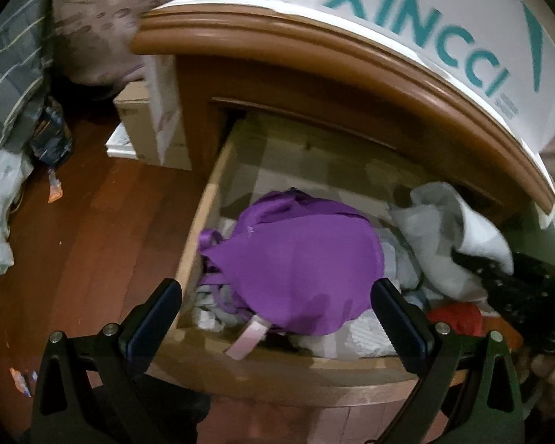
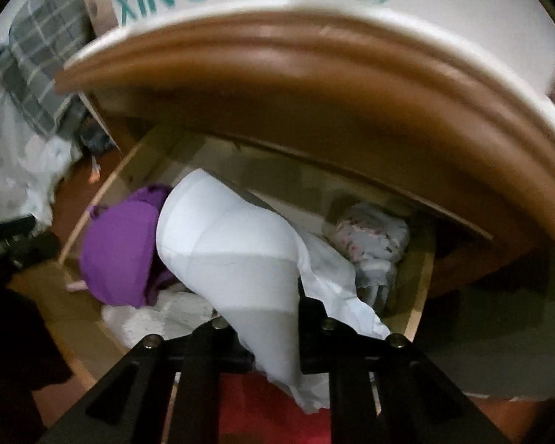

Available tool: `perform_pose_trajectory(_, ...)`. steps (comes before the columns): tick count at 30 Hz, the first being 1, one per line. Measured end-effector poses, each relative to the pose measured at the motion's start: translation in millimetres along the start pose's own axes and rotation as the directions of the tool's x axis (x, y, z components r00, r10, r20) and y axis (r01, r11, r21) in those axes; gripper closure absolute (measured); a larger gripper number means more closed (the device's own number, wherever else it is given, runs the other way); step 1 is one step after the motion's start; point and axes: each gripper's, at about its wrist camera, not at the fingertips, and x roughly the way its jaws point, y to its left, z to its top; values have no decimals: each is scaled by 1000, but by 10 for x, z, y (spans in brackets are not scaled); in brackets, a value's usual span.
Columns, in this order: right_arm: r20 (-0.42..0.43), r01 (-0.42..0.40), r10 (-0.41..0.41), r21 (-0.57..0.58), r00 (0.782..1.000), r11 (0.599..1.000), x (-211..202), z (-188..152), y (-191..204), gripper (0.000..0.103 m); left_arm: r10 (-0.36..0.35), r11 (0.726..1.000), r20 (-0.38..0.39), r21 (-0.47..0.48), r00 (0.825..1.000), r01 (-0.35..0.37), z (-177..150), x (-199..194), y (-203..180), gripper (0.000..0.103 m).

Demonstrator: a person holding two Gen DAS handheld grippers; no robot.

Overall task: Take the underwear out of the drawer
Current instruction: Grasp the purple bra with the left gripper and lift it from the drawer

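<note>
Right tongs (image 2: 273, 336) clamp white underwear (image 2: 233, 259) beside purple bra (image 1: 299, 270); left tongs (image 1: 277, 296) gape empty.

1. The bra (image 1: 299, 270) is solid purple with a pale pink strap (image 1: 248, 340).
2. The underwear (image 2: 233, 255) is white and light grey.
3. The floor (image 1: 92, 214) is reddish-brown wood.
4. The box (image 1: 444, 29) is white with teal lettering.
</note>
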Motion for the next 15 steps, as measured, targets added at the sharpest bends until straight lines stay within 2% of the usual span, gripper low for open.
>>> perform_pose_trajectory(5, 55, -51, 47, 72, 997, 996, -264, -104, -111, 89, -17, 999, -20, 42, 1000, 18, 9, 84, -202, 1)
perform_pose_trajectory(10, 100, -93, 80, 139, 992, 986, -432, -158, -256, 89, 33, 994, 10, 107, 999, -34, 54, 107, -447, 1)
perform_pose_trajectory(13, 112, -104, 87, 160, 990, 982, -446, -173, -313, 89, 46, 991, -16, 130, 999, -43, 95, 228, -583, 1)
perform_pose_trajectory(15, 110, -100, 82, 164, 991, 981, -432, -171, -355, 89, 92, 987, -48, 136, 995, -85, 121, 347, -643, 1)
